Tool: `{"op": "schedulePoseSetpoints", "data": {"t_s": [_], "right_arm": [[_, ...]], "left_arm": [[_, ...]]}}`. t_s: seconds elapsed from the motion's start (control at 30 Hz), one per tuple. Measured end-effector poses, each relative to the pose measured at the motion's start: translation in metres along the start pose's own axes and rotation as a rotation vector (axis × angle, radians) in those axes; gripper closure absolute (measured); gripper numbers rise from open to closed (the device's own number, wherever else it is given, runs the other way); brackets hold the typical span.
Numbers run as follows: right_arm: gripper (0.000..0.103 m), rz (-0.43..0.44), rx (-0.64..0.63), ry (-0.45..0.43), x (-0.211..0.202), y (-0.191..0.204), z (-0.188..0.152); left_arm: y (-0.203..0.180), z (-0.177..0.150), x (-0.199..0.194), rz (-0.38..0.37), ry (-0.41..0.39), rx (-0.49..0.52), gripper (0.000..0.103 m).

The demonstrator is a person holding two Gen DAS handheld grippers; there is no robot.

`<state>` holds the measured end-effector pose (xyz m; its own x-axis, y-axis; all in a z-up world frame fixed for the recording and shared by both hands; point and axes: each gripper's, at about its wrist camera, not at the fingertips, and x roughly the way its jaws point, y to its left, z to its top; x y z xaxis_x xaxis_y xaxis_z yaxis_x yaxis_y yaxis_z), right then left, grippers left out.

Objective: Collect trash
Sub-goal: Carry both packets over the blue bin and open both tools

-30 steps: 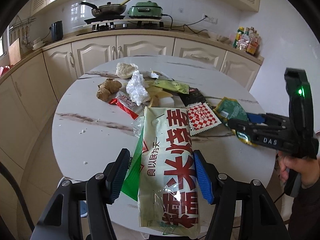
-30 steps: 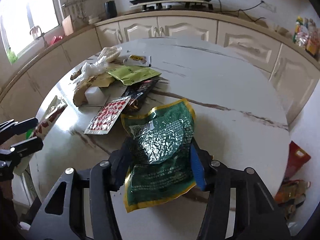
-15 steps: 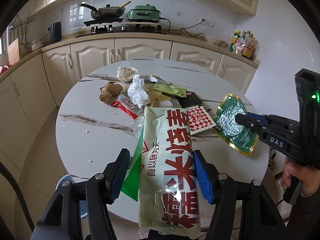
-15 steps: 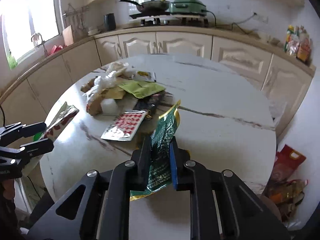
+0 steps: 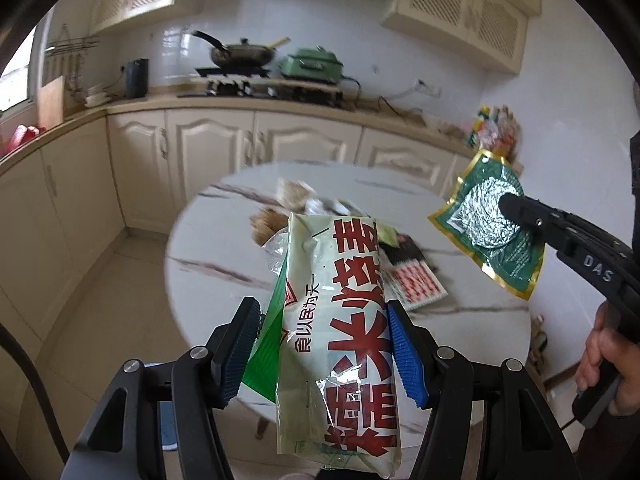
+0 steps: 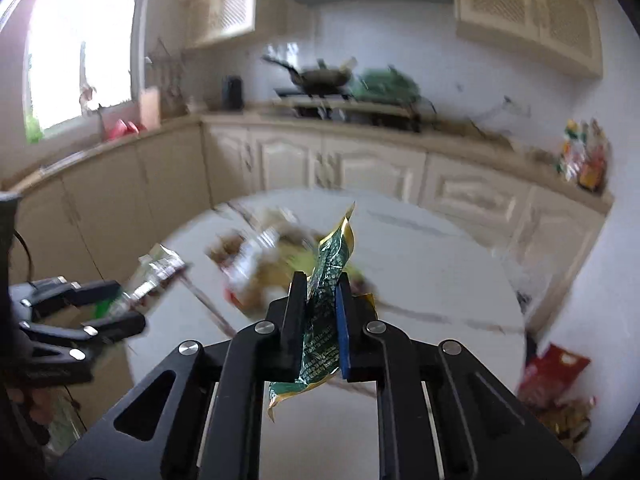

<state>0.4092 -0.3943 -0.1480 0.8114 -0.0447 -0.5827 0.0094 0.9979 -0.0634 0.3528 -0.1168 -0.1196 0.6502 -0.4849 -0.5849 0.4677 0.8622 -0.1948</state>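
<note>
My left gripper [image 5: 322, 320] is shut on a long white bag with red characters [image 5: 340, 264], which it holds up in front of the round marble table [image 5: 224, 240]. A green bag corner sticks out by the left pad. My right gripper [image 6: 320, 284] is shut on a green foil packet with a gold edge [image 6: 334, 248], which stands on edge between the pads, clear of the table. In the left wrist view that green packet [image 5: 484, 216] hangs from the right gripper [image 5: 516, 208] at the right. The right wrist view shows the left gripper [image 6: 116, 300] and its white bag [image 6: 156, 264] at the left.
More wrappers lie in a pile on the table, among them a red-and-white checked one [image 5: 416, 284]. Cream cabinets [image 5: 208, 160] and a counter with a stove [image 5: 236, 76] run behind. A red bag and other litter [image 6: 556, 376] lie on the floor at the right.
The right gripper closed on the green packet and lifted it off the table. Both grippers rose and drew back from the table, the left still holding the white bag.
</note>
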Motion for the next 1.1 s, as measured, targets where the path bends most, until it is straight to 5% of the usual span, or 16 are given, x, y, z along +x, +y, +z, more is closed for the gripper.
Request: {"op": "schedulePoseSetpoints", "data": {"t_s": [0.23, 0.43, 0.53, 0.73, 1.1], "right_arm": [[0.09, 0.218, -0.088, -0.02, 0.031, 0.107, 0.031], [0.09, 0.398, -0.18, 0.048, 0.098, 0.23, 0.027], [0.09, 0.436, -0.238, 0.125, 0.144, 0.284, 0.009], [0.09, 0.45, -0.291, 0.354, 0.256, 0.351, -0.057], [0.09, 0.415, -0.247, 0.661, 0.395, 0.356, -0.154]], "left_arm": [[0.082, -0.01, -0.044, 0.137, -0.045, -0.058, 0.044], [0.18, -0.043, -0.048, 0.292, 0.043, -0.131, 0.044], [0.23, -0.07, -0.021, 0.357, 0.139, -0.175, 0.044], [0.305, -0.121, 0.063, 0.342, 0.314, -0.289, 0.044], [0.393, -0.156, 0.204, 0.289, 0.57, -0.449, 0.04]]}}
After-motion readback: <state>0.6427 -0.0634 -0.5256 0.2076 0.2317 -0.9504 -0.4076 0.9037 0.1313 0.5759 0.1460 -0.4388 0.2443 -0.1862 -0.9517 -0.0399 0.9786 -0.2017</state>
